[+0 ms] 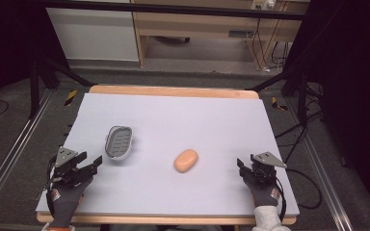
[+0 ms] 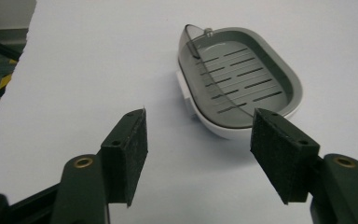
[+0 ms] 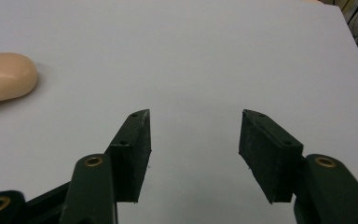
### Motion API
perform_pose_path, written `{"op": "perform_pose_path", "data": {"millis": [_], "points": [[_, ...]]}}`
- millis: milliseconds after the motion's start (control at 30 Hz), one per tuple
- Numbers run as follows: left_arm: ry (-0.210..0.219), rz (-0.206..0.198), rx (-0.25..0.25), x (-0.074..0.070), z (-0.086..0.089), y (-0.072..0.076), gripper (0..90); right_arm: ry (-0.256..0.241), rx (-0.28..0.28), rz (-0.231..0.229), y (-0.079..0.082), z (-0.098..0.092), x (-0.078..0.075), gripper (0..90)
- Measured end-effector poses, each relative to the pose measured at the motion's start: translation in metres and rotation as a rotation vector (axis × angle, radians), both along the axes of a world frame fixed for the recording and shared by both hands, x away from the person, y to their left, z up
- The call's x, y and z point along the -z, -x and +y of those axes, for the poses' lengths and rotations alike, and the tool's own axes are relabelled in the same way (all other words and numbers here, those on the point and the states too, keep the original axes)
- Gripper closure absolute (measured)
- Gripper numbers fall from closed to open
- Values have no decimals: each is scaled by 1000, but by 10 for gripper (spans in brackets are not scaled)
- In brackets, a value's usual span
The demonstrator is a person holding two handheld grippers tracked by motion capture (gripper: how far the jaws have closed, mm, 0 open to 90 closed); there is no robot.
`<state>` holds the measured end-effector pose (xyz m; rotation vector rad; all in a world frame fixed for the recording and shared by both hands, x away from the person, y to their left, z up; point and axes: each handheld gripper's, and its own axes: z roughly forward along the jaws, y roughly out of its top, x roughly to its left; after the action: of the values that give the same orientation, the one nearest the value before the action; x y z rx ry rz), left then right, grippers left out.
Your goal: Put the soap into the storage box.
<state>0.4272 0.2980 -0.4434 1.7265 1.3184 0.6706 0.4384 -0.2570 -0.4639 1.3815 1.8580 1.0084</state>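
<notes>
Nearest me, the left gripper and right gripper hovered open, empty. Just beyond the left one sat the soap dish; the soap bar lay between them, mid-surface.

- The table bears a soap dish on its left half and a bar of soap near its middle, to the right of the dish and a little nearer the person.
- Dish and soap lie apart, with bare table between them.
- The left gripper sits at the table's near left corner, just beside the dish's near end, not touching it.
- In the left gripper view the soap dish lies ahead of the spread jaws, nearer the right jaw.
- The right gripper sits at the near right, apart from the soap.
- In the right gripper view the bar of soap lies ahead and left of the parted jaws.
</notes>
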Motion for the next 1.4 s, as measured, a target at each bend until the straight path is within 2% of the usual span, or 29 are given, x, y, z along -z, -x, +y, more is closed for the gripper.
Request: {"op": "perform_pose_path", "data": {"millis": [267,500,1000,1233,1400], "points": [[16,20,45,-4,-12,1,303,-16,9,29,-1,-3,2,421],[15,17,71,-9,-21,2,261,-10,12,49,-1,-3,3,408],[-5,24,143,-16,-43,4,211,16,36,41,-2,-4,2,403],[-6,27,161,-19,-50,4,196,10,35,45,-2,-5,2,413],[-23,28,187,-23,-58,2,189,7,34,46,-2,-6,1,418]]}}
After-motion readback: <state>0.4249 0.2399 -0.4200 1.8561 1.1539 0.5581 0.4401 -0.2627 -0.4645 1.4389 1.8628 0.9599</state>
